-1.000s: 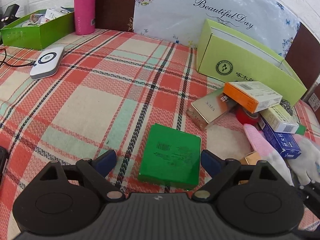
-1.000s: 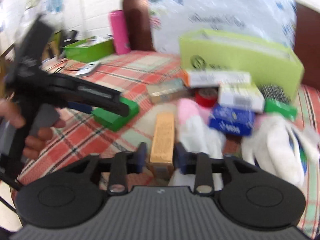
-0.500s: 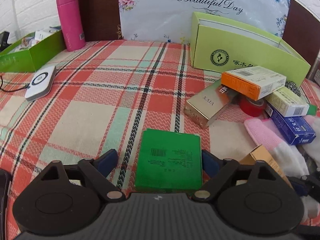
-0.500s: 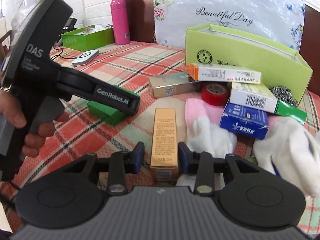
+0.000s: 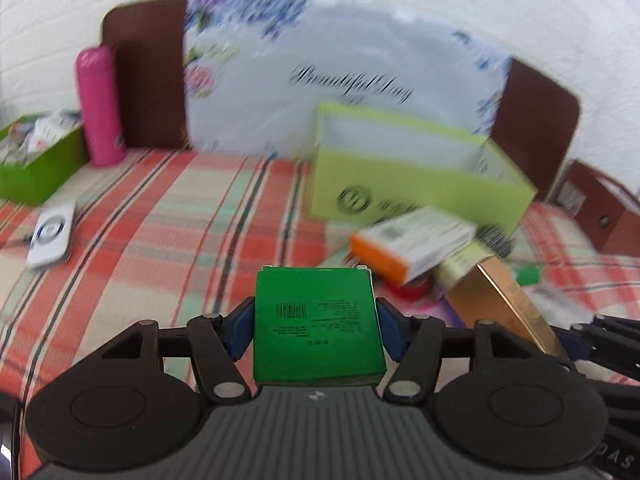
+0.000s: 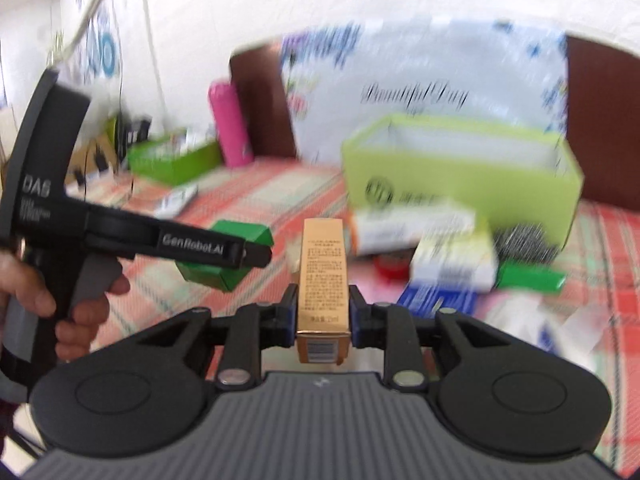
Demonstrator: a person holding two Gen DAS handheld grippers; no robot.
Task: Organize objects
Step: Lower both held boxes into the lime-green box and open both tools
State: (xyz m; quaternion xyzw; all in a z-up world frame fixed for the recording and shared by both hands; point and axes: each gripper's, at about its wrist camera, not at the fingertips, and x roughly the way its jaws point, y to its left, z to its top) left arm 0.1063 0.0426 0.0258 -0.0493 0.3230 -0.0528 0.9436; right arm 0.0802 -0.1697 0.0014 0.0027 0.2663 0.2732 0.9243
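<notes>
Plaid bed [image 5: 168,216] lay below; left tongs [image 5: 316,330] pinched green box [image 5: 316,320], right tongs [image 6: 322,314] gold carton [image 6: 323,276], jaws closing; either might slip or crush.

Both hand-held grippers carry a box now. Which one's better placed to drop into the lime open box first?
Right, probably. The right hand-held gripper, jaws closing on the gold box, faces the lime open box more directly. The left hand-held gripper, closing on the green box, sits further left.

Flask [image 5: 100,104] left of open carton [image 5: 404,176]
</notes>
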